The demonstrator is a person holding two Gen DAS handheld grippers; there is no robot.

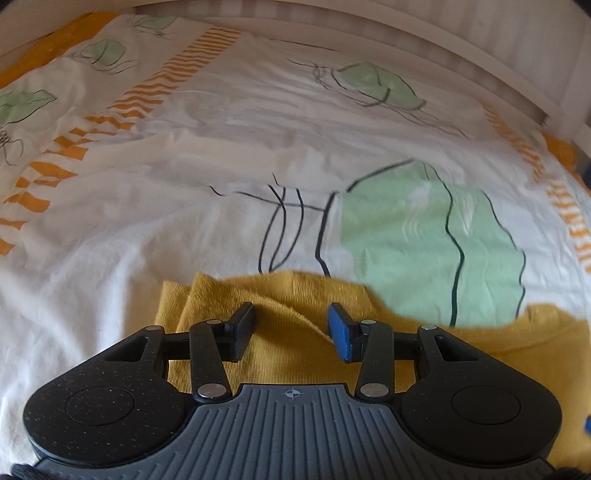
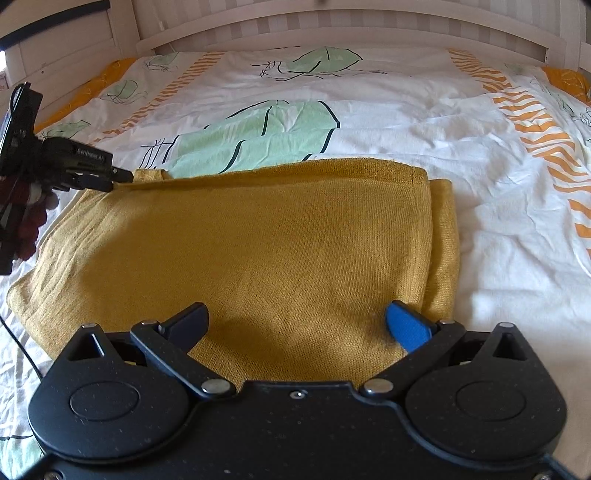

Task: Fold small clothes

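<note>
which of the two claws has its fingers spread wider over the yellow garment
The right claw: its fingers are splayed far apart over the mustard knit garment. The left claw is open more narrowly.

A bed (image 2: 424, 122) is seen filling both views, covered by a white duvet cover (image 1: 221, 155) printed with pale green leaf shapes outlined in black and bands of orange stripes. The cover is creased and rumpled throughout. A mustard-yellow sheet (image 2: 567, 79) is exposed along the far corners. Behind it, a whitewashed wooden headboard (image 2: 332, 26) with vertical slats is set, and pale panelling (image 2: 66, 40) is seen at the left. The bedding is lit by soft daylight.
</note>
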